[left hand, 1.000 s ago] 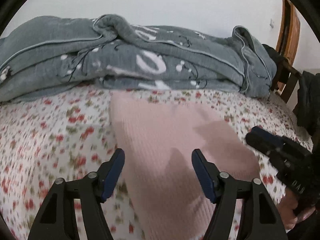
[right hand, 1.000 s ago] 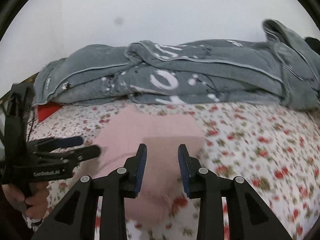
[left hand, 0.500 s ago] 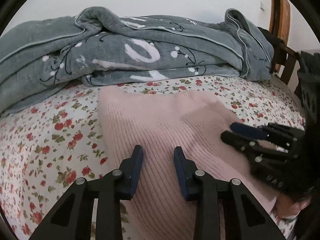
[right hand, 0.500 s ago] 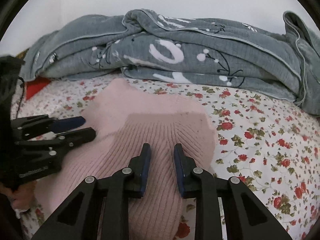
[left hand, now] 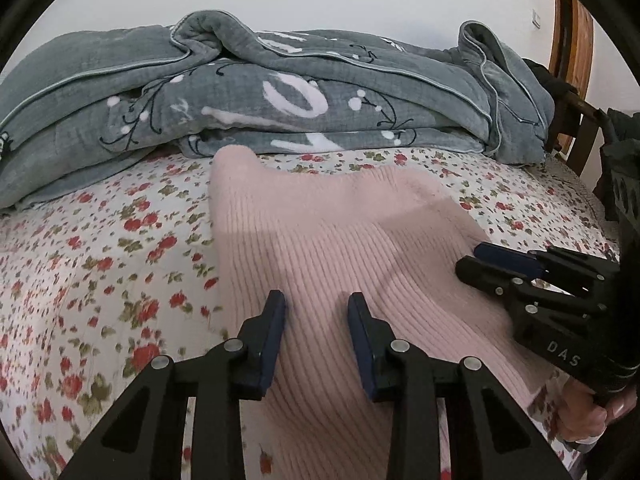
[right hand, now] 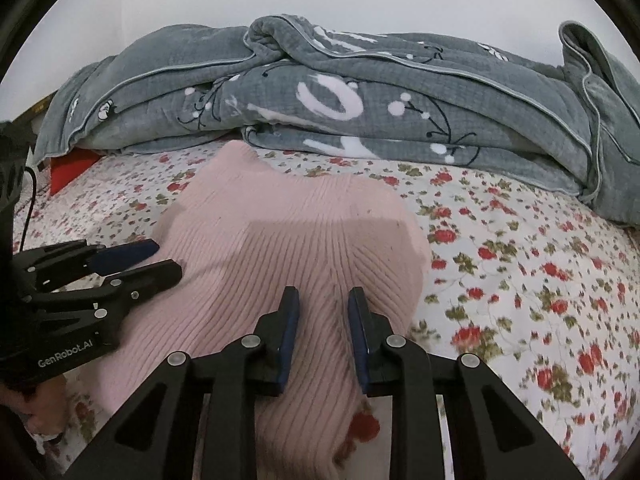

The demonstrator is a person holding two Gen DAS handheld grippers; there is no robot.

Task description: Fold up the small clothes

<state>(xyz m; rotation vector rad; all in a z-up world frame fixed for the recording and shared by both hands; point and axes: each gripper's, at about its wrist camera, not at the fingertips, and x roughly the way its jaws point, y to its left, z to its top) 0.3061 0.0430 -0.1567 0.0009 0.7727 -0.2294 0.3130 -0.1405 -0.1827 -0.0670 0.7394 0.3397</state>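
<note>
A pink ribbed knit garment [left hand: 320, 232] [right hand: 288, 240] lies flat on the flowered bed sheet [left hand: 100, 260]. My left gripper [left hand: 316, 300] is pressed down on its near left part, jaws narrow, with a ridge of pink knit pinched between the blue pads. It also shows from the side as the left gripper [right hand: 168, 258] at the garment's left edge. My right gripper [right hand: 323, 294] is down on the near right part, jaws narrow on a bunched fold. The right gripper [left hand: 470, 258] appears too at the garment's right edge.
A rumpled grey blanket [left hand: 280, 92] [right hand: 360, 92] lies along the far side of the bed against the white wall. A wooden frame [left hand: 572, 40] and dark clothing [left hand: 620, 160] stand at the right. A red item [right hand: 68, 168] peeks out at far left. A hand [left hand: 592, 420] holds the right gripper.
Both grippers came down onto the pink garment. The left jaws narrowed from wide apart to a small gap; the right jaws narrowed slightly. The garment now fills the gap between each pair of pads.
</note>
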